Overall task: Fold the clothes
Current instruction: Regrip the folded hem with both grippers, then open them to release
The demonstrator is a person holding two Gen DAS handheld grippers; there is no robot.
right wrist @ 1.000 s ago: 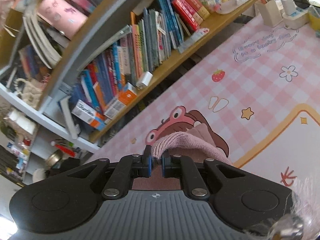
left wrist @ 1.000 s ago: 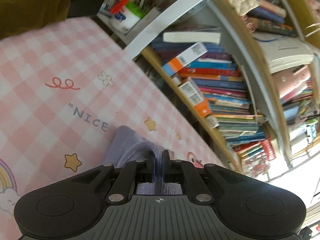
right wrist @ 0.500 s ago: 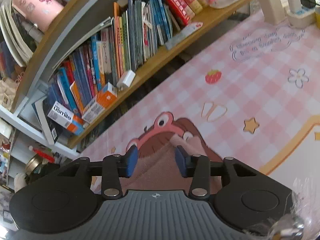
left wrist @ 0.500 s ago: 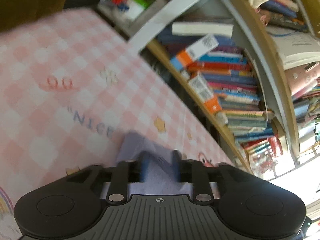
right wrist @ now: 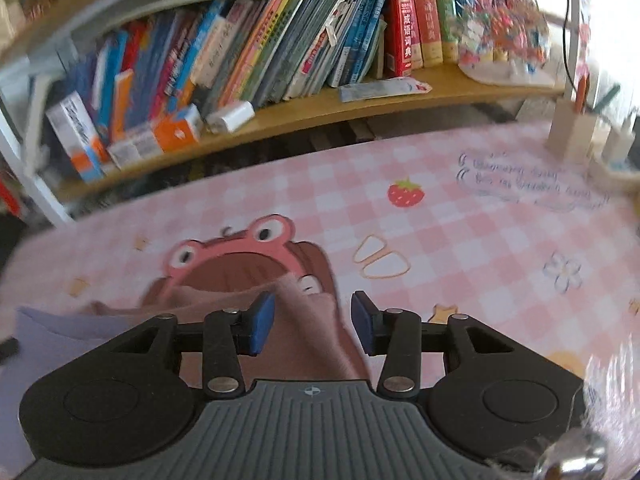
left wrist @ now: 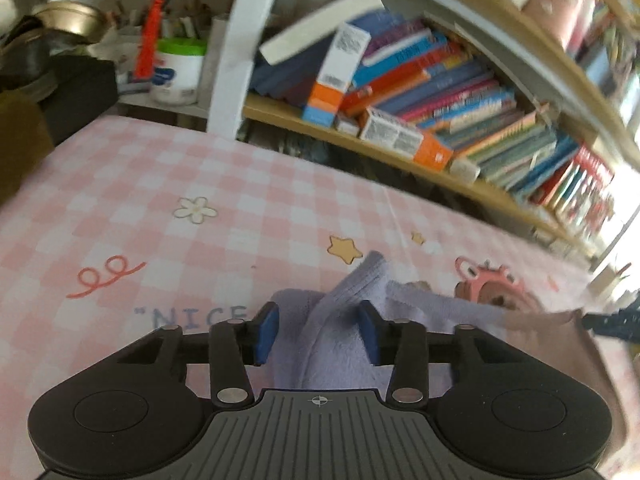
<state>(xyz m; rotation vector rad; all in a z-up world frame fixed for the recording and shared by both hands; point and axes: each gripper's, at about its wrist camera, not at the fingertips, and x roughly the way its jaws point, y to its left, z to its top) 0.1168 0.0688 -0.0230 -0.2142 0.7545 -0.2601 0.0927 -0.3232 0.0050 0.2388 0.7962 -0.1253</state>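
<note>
Left hand-held gripper (left wrist: 318, 332) tilted down toward the table (left wrist: 120, 184), w/ its pink checked cartoon-print cover, blue pads apart, jaws closing right now — the soft lilac fleece half of the garment (left wrist: 340, 320) is bunched between them, ribbed edge poking out toward 12 o'clock, but the pads aren't pressing on it, so released, not grasping. Right hand-held gripper (right wrist: 312, 326), same downward tilt, jaws also closing, and the dusty-pink fleece half of the garment (right wrist: 308, 332) runs up between the pads, hugging the 9 o'clock pad, clear gap to the 3 o'clock one; no pinch there either. Garment's lying flat on the table, long axis running side to side across both views: lilac end under the left hand, pink end under the right, the colour seam in between, showing at 3 o'clock in the left view & 9 o'clock in the right. So each hand is nearest its own end, cloth directly ahead at 12 and under the fingertips. Looks like a fold edge was just set down, or a regrip's coming, can't say which. Next move prob. turns on that side-to-side axis: both hands work level & together. Crowded wooden bookshelf (right wrist: 280, 112) sits beyond the table's far edge at 12, well clear.
</note>
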